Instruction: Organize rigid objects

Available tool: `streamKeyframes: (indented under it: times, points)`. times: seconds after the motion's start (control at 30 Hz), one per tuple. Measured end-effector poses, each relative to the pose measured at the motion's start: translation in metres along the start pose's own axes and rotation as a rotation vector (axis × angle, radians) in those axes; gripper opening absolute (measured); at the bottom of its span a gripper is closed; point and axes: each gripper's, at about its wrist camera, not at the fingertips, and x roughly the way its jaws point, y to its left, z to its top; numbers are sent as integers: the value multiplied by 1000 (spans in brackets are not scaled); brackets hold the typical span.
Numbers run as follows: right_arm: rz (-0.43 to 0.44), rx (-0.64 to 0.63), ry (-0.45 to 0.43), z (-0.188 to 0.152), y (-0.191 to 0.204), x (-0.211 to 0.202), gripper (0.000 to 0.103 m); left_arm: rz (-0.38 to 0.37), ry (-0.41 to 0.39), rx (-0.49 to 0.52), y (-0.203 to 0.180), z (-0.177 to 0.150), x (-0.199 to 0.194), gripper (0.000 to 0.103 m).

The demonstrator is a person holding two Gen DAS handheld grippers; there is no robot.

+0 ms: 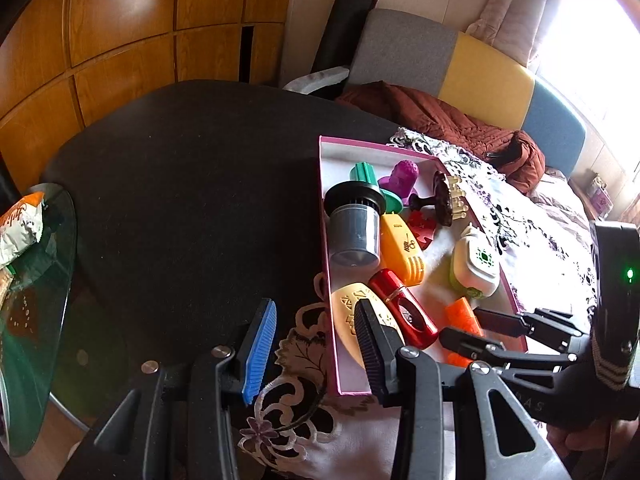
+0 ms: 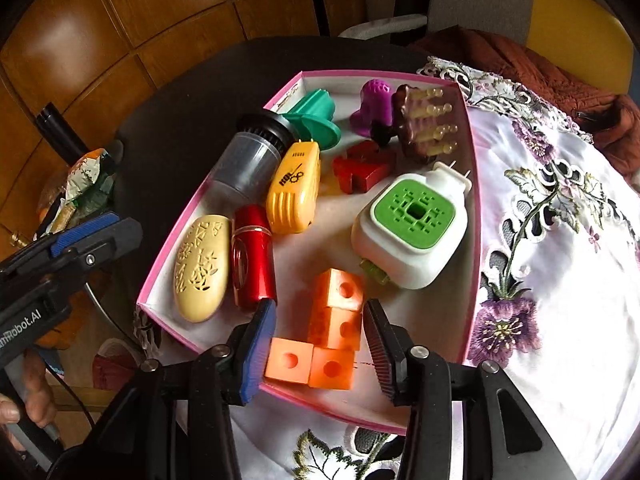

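Nearest your right gripper (image 2: pixel 320 354) lies the orange plastic block piece with round holes (image 2: pixel 326 344), an L of joined cubes at the near edge of the pink-rimmed shallow cardboard box (image 2: pixel 474 216). Your jaws stand partly open on either side of it; the blue pad (image 2: pixel 260 354) is just beside its left cube, the black pad clear of it, so nothing is gripped. The piece's long arm runs away from you toward the box's middle, its short foot turned toward the blue pad.

Around it the box is crowded. The red metal cylinder (image 2: pixel 252 254) and the cream oval perforated case (image 2: pixel 202 266) lie side by side just left, both lengthwise toward the far edge. The white plug-in device with a green grille (image 2: pixel 408 232) sits just beyond, near the right wall, prongs pointing to the far right corner. Further back lie the yellow plastic comb attachment (image 2: pixel 294 188), grey translucent filter cup (image 2: pixel 250 162), red puzzle-shaped piece (image 2: pixel 362 166), green fluted cap (image 2: pixel 316 118), purple cap (image 2: pixel 374 106) and brown bristle brush (image 2: pixel 426 124).

Your left gripper (image 1: pixel 316 354) hangs partly open and empty over the box's near left corner, where the embroidered white cloth (image 2: pixel 560 280) meets the black round table (image 1: pixel 192 184).
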Motion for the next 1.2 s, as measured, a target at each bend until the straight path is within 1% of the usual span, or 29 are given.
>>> streamKeyframes:
  times: [0.17, 0.23, 0.37, 0.43, 0.57, 0.7, 0.8, 0.93, 1.03, 1.13, 1.2]
  points:
    - [3, 14, -8, -6, -2, 1, 52, 4, 9, -9, 2, -1, 5, 41]
    - [-2, 22, -10, -9, -4, 1, 57, 6, 9, -10, 2, 0, 5, 41]
    - [-15, 32, -30, -11, -3, -5, 58, 8, 3, -8, 0, 0, 3, 41]
    - [-19, 30, -53, -12, -1, -12, 63, 11, 2, -8, -1, 0, 1, 42]
    - [-29, 30, -96, -14, 2, -26, 67, 25, 0, -5, -3, 0, -2, 43]
    - [-65, 43, -151, -15, 3, -40, 73, 43, -17, 0, -6, 0, -8, 43]
    - [-103, 68, -198, -18, 1, -53, 81, 58, -40, 13, -10, 1, -15, 43]
    - [-154, 124, -253, -19, -4, -64, 82, 63, -73, 34, -16, 1, -24, 44]
    - [-189, 149, -275, -19, -9, -70, 82, 62, -89, 52, -20, 1, -29, 52]
    - [-220, 159, -289, -21, -13, -75, 82, 54, -99, 62, -24, 0, -32, 54]
    - [-239, 174, -303, -23, -15, -80, 84, 67, -105, 70, -27, 1, -34, 58]
